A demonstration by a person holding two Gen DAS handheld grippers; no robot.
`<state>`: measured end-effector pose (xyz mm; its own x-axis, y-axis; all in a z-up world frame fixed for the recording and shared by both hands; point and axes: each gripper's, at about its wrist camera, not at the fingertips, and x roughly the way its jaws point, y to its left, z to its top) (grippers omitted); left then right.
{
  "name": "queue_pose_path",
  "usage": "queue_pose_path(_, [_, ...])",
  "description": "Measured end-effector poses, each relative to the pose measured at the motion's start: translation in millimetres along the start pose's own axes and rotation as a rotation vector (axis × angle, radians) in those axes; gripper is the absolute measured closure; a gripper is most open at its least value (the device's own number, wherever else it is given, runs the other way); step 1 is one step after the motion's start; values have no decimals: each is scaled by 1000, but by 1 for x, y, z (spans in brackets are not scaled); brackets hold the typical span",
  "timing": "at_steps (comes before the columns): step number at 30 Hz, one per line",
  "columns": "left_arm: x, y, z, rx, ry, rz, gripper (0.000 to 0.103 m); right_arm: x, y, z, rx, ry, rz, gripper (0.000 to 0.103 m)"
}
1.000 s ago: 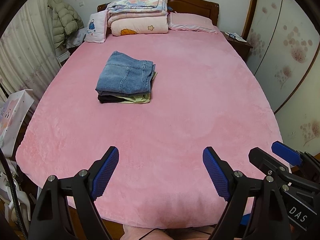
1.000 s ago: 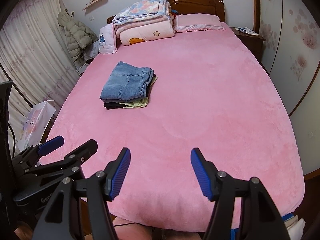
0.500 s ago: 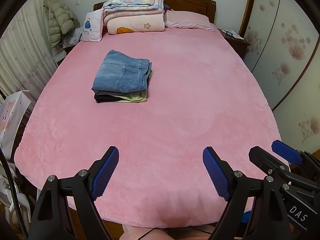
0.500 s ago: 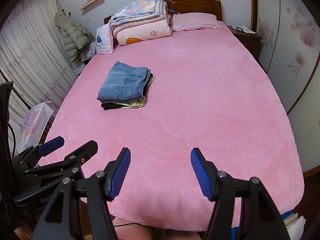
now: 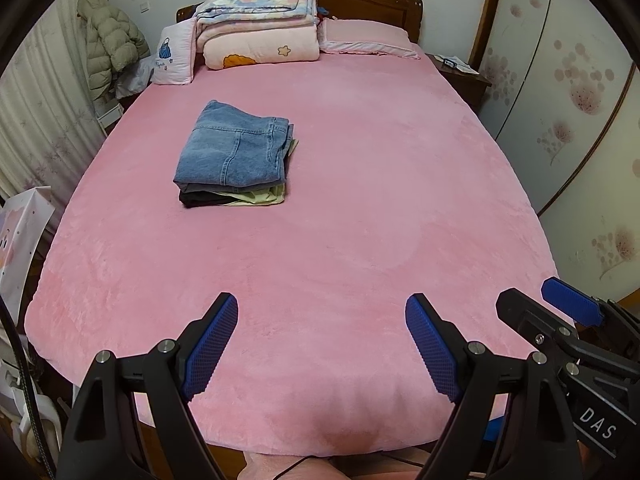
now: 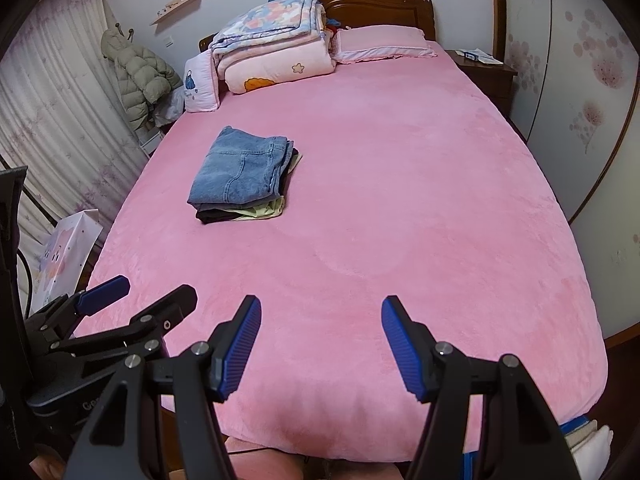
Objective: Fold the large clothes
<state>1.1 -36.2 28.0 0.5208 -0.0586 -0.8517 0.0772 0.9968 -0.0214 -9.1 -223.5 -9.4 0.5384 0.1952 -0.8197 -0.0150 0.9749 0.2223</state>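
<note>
- Folded clothes (image 5: 236,160), jeans on top, are sitting in a stack on the left half of the pink bed (image 5: 360,220).
- Blankets (image 5: 260,20) are lying piled against the headboard (image 5: 368,2).
- Left gripper (image 5: 322,346) and right gripper (image 6: 320,344) are hovering over the foot, jaws apart, holding nothing.
- Nothing is differing from a second ago; only the view is wobbling.
</note>
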Motion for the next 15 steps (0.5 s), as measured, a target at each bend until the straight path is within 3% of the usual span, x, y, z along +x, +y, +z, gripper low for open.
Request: queue_pose_path(15, [4,-1,4,5,6,-9,18,-1,-2,0,7,-1,-4,40])
